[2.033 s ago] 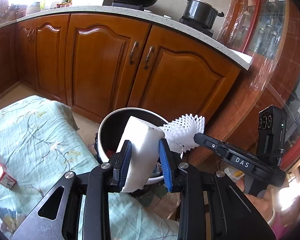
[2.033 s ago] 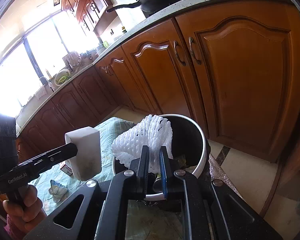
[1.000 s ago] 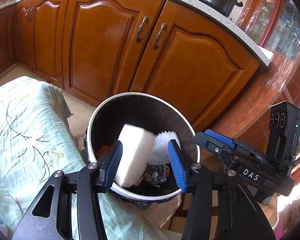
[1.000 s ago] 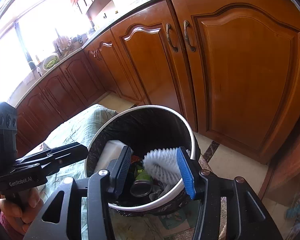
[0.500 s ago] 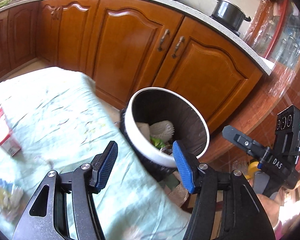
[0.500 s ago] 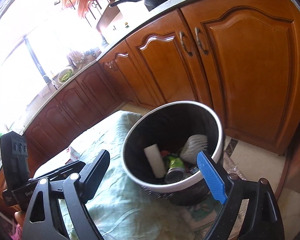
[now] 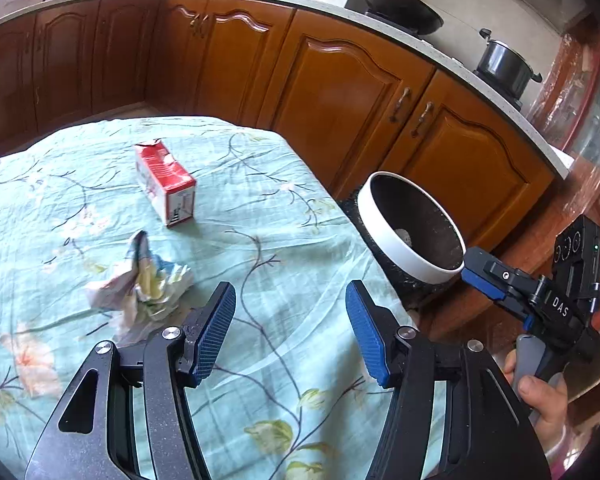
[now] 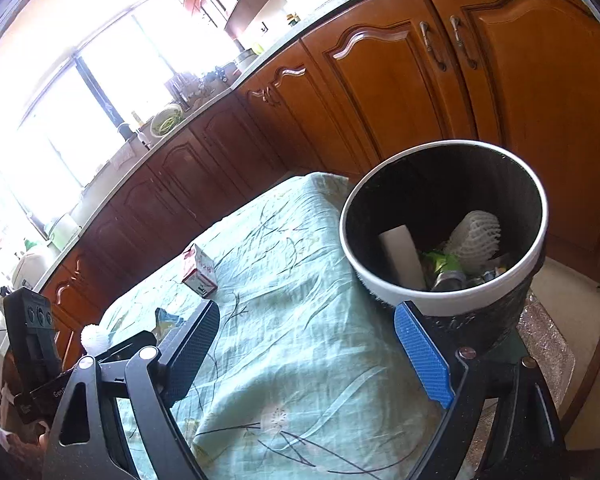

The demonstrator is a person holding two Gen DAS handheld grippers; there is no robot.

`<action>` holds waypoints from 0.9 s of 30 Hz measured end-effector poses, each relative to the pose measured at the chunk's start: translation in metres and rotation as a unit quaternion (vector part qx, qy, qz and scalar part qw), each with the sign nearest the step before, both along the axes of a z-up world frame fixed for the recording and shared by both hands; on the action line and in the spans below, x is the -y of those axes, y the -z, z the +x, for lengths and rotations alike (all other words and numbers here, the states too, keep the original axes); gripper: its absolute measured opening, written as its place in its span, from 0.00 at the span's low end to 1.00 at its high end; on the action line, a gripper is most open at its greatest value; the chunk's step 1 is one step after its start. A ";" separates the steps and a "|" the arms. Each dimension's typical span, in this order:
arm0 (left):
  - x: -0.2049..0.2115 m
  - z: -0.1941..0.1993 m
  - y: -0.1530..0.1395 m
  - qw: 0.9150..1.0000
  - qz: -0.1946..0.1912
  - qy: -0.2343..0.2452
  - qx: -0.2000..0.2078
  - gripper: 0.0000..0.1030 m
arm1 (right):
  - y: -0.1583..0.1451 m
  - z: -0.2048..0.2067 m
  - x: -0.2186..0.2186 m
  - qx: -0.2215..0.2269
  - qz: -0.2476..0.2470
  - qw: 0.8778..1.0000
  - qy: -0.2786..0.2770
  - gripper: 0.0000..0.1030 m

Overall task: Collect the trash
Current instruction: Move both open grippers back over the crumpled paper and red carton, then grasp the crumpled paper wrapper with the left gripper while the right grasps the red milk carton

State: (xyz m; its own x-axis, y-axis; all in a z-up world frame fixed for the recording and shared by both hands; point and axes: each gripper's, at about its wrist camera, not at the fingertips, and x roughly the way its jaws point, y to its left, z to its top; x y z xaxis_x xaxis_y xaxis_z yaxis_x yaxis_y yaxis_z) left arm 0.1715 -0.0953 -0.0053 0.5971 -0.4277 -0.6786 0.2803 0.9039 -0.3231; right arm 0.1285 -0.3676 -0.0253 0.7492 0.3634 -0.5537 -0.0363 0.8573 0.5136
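Observation:
The trash bin (image 8: 452,300), white-rimmed with a black liner, stands beside the table; it also shows in the left wrist view (image 7: 396,248). Inside it lie a white foam block (image 8: 402,252), a white foam net (image 8: 478,240) and other trash. On the tablecloth lie a red and white carton (image 7: 166,186), seen also in the right wrist view (image 8: 199,270), and a crumpled wrapper (image 7: 140,284). My left gripper (image 7: 290,332) is open and empty above the cloth. My right gripper (image 8: 304,352) is open and empty, left of the bin.
The table wears a light green floral cloth (image 7: 260,208). Wooden cabinets (image 7: 340,92) run behind, with a wok (image 7: 404,6) and a pot (image 7: 504,66) on the counter. A small white object (image 8: 94,338) sits at the cloth's far left.
Both grippers opened over the bin and dropped the foam block and foam net inside. Both then pulled back; the left swung left over the table toward the carton and wrapper.

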 end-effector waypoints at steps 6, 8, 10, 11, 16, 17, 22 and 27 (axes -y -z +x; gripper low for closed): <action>-0.035 -0.007 0.001 0.999 -0.002 -0.033 -0.002 0.59 | 0.001 0.004 -0.035 -0.002 -0.008 0.999 -0.036 0.89; -0.044 -0.008 0.001 0.999 0.001 -0.044 -0.002 0.59 | 0.001 0.007 -0.045 -0.002 -0.009 0.999 -0.047 0.89; -0.053 -0.008 0.002 0.999 0.004 -0.054 -0.002 0.59 | 0.001 0.010 -0.055 -0.002 -0.012 0.998 -0.056 0.89; -0.058 -0.008 0.002 0.998 0.004 -0.058 -0.003 0.59 | 0.001 0.011 -0.060 -0.003 -0.013 0.998 -0.061 0.89; -0.073 -0.005 0.007 0.997 0.009 -0.073 -0.006 0.60 | 0.000 0.023 -0.079 -0.005 -0.020 0.996 -0.083 0.89; -0.075 -0.004 0.007 0.997 0.009 -0.074 -0.008 0.60 | -0.001 0.025 -0.082 -0.005 -0.022 0.996 -0.087 0.89; -0.082 0.003 0.012 0.997 0.022 -0.074 -0.018 0.61 | -0.001 0.038 -0.096 -0.006 -0.029 0.994 -0.105 0.89; -0.079 0.014 0.013 0.997 0.036 -0.063 -0.025 0.64 | -0.001 0.052 -0.106 -0.009 -0.031 0.993 -0.118 0.89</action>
State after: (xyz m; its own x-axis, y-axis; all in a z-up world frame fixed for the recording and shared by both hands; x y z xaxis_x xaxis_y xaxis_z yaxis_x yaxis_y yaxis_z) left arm 0.1856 -0.0165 -0.0182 0.6072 -0.3012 -0.7352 0.1483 0.9521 -0.2675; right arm 0.1810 -0.2620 -0.0248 0.6377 0.4921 -0.5926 -0.2305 0.8560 0.4628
